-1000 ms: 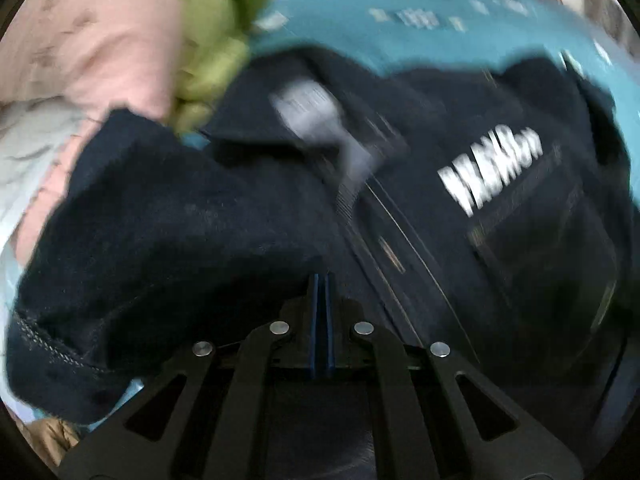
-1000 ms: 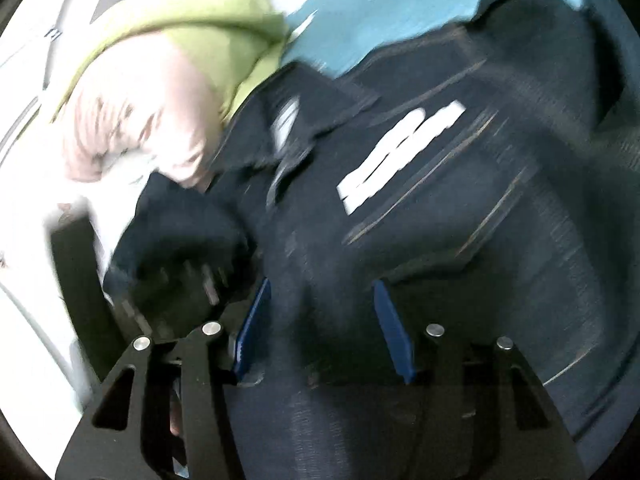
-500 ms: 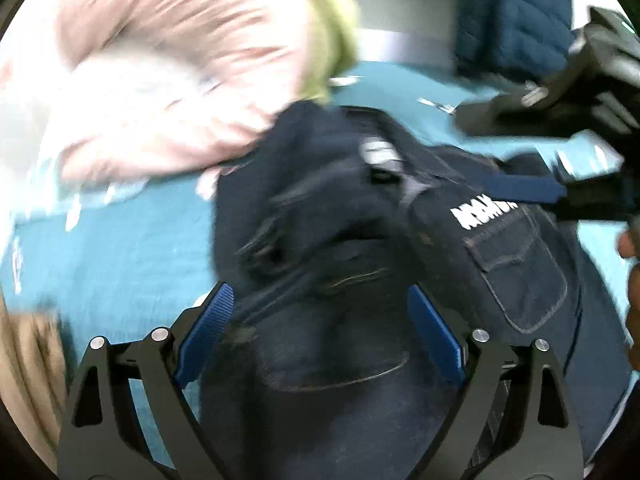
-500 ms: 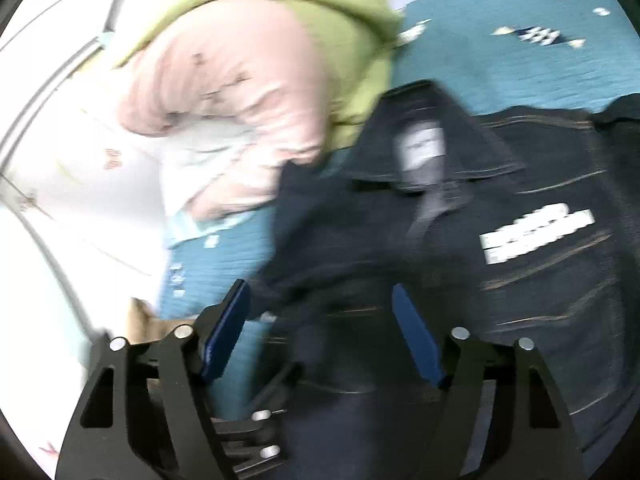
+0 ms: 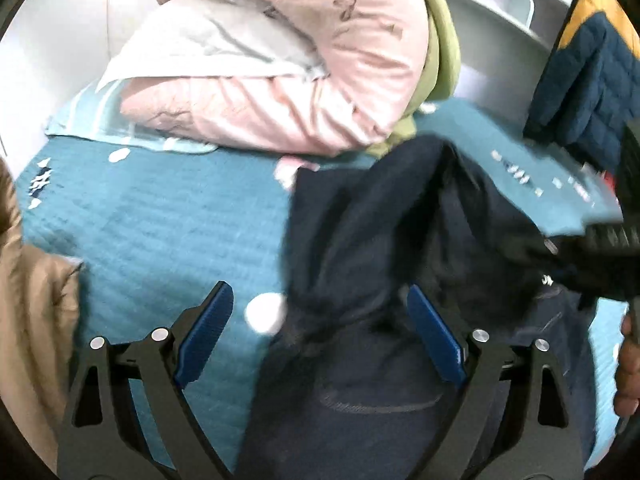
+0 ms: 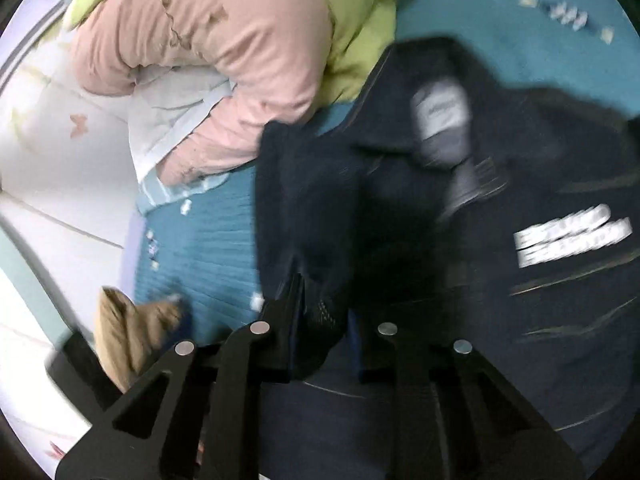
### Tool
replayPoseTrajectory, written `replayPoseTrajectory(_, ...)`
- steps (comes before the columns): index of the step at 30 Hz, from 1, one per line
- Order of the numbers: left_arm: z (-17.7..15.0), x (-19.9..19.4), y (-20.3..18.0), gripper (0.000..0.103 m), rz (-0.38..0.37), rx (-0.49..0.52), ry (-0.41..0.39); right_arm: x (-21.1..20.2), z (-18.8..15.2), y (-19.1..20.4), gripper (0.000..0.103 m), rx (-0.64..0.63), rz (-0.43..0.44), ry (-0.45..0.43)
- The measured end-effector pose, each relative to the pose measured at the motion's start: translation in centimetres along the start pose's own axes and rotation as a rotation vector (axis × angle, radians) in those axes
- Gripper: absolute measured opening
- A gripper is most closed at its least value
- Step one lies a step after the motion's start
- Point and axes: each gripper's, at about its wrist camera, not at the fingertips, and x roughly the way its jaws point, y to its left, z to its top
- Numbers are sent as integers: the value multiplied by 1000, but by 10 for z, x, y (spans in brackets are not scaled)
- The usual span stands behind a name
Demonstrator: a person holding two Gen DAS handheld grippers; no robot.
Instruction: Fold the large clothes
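Note:
A dark navy denim jacket (image 5: 384, 248) with white lettering (image 6: 572, 236) lies on a teal bedspread (image 5: 160, 216). Its left sleeve (image 6: 320, 184) is folded in over the chest. My left gripper (image 5: 320, 328) is open and empty, its blue pads on either side of the jacket's left edge. My right gripper (image 6: 324, 312) is shut on the sleeve's cuff, and dark cloth fills the gap between its jaws. It shows as a black shape at the right edge of the left wrist view (image 5: 608, 256).
A pink padded coat (image 5: 304, 60) lies over a white pillow (image 5: 208, 40) and a green garment (image 6: 356, 12) at the head of the bed. A tan coat (image 5: 32, 320) lies at the left. A navy quilted jacket (image 5: 588, 88) is at the back right.
My left gripper let go of the sleeve, opened and drew back to the left. My right gripper moved left over the jacket and closed on the sleeve's cuff.

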Motion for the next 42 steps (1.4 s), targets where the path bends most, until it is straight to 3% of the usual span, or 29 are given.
replayPoseTrajectory(5,23,28,-33,89,-66,-4,49,-47,19,-58,15,-37,-141,44)
replayPoseTrajectory(7,25,41,-43,89,-61,-9,84,-54,33,-78,11,-87,-227,87)
replayPoseTrajectory(8,26,49,-46,89,-63,0,108,-56,39,-84,2,-107,-267,84)
replayPoseTrajectory(9,25,60,-49,89,-56,18,142,-57,46,-90,0,-135,-325,105)
replayPoseTrajectory(12,20,91,-47,89,2,51,237,-58,56,-105,1,-150,-380,130)
replayPoseTrajectory(14,17,105,-32,89,22,10,268,-56,45,-108,8,-121,-286,149)
replayPoseTrajectory(17,14,111,-23,89,-6,-7,292,-43,12,-105,72,-67,-240,149)
replayPoseTrajectory(20,11,106,-29,89,27,34,284,-30,-24,-113,72,64,-160,86)
replayPoseTrajectory(21,9,101,-30,89,36,39,271,-19,-37,-122,72,145,-96,80)
replayPoseTrajectory(24,5,94,-28,89,35,24,270,-2,-51,-132,71,220,-137,44)
replayPoseTrajectory(27,-1,86,-24,89,23,7,257,6,-56,-139,72,285,-98,-38)
replayPoseTrajectory(28,-4,85,-23,89,20,5,259,4,-55,-139,71,289,-79,-58)
replayPoseTrajectory(30,-5,88,-25,89,36,20,266,2,-50,-134,20,251,-71,-76)
replayPoseTrajectory(34,-6,90,-26,89,46,13,270,17,-41,-151,16,302,-35,-22)
replayPoseTrajectory(35,-6,91,-27,89,47,11,271,16,-40,-154,13,314,-8,-37)
replayPoseTrajectory(36,-6,92,-26,89,48,14,272,14,-40,-155,3,316,15,-60)
replayPoseTrajectory(42,-5,95,-27,89,47,36,282,-29,-23,-142,2,224,47,-193)
